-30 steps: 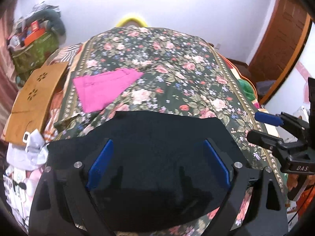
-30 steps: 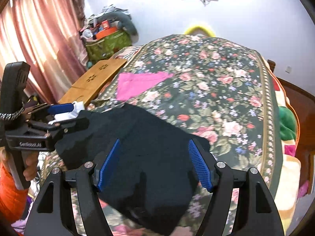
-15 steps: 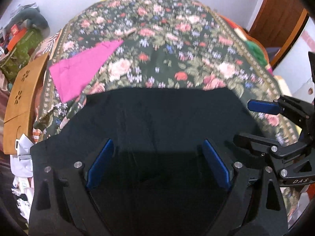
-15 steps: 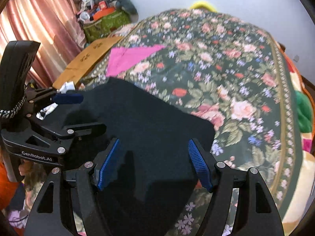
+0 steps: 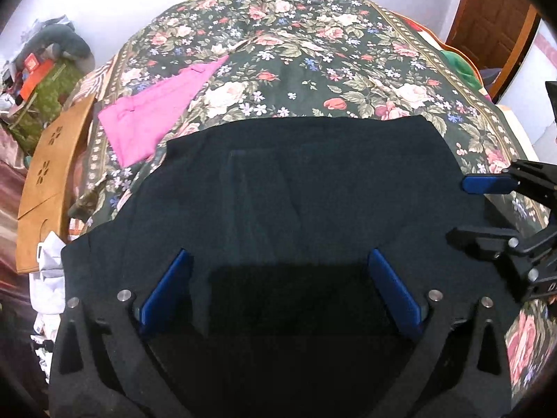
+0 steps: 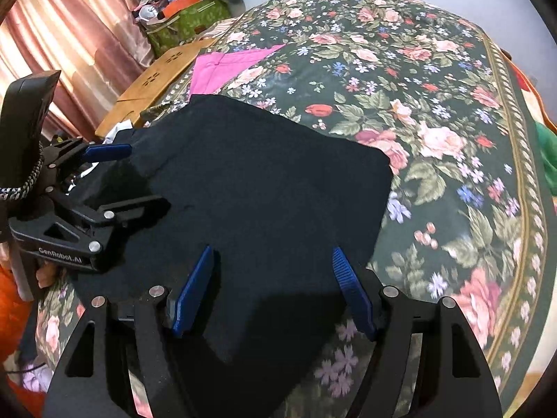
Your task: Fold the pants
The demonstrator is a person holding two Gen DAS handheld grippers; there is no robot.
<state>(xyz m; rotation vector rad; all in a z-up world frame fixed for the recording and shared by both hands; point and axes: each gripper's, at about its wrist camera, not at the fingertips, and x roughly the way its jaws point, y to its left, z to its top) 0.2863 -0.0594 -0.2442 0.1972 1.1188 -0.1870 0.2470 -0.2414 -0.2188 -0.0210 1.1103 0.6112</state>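
Lying spread flat on the near part of the floral bedspread [image 5: 313, 52], the black pants [image 5: 296, 191] offered a smooth surface and a straight far edge, which looked like a ready layout for the next fold. Both tools hung low over the near edge with blue pads wide apart and nothing held, the left gripper [image 5: 278, 289] toward the left side and the right gripper [image 6: 275, 289] near the right corner, probably so each could pinch an end. A folded pink garment [image 5: 153, 118] lay apart, beyond the pants.
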